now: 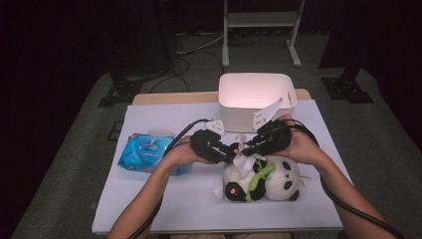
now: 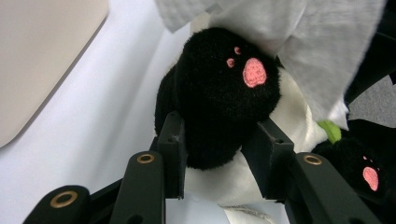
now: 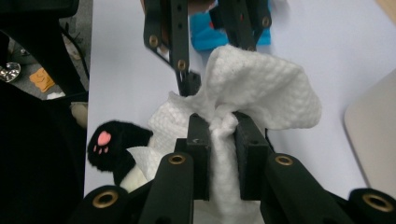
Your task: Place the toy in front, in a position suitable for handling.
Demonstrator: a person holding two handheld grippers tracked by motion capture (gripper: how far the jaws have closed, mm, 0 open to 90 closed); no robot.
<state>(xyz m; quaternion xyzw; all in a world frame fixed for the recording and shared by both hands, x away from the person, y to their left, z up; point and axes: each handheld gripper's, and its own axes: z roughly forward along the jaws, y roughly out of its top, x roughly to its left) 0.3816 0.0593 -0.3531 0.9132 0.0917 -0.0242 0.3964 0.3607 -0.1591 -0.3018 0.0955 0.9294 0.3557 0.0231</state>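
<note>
A panda plush point(image 1: 271, 180) lies on the white table cover point(image 1: 164, 199), holding a green bamboo sprig. My left gripper point(image 1: 230, 150) reaches in from the left and is shut on one black paw point(image 2: 219, 93) of the panda; in the left gripper view, my left gripper point(image 2: 217, 156) presses its pads into the fur on both sides. From the right, my right gripper point(image 1: 247, 147) is shut on a crumpled white wipe point(image 1: 242, 159) above the plush. In the right gripper view, my right gripper point(image 3: 223, 154) pinches the wipe point(image 3: 254, 88), which drapes over the panda beside another black paw point(image 3: 111, 145).
A white bin point(image 1: 256, 94) stands open just behind both grippers. A blue pack of wet wipes point(image 1: 147, 152) lies to the left, beside the left forearm. Cables trail from both grippers toward the near edge of the table.
</note>
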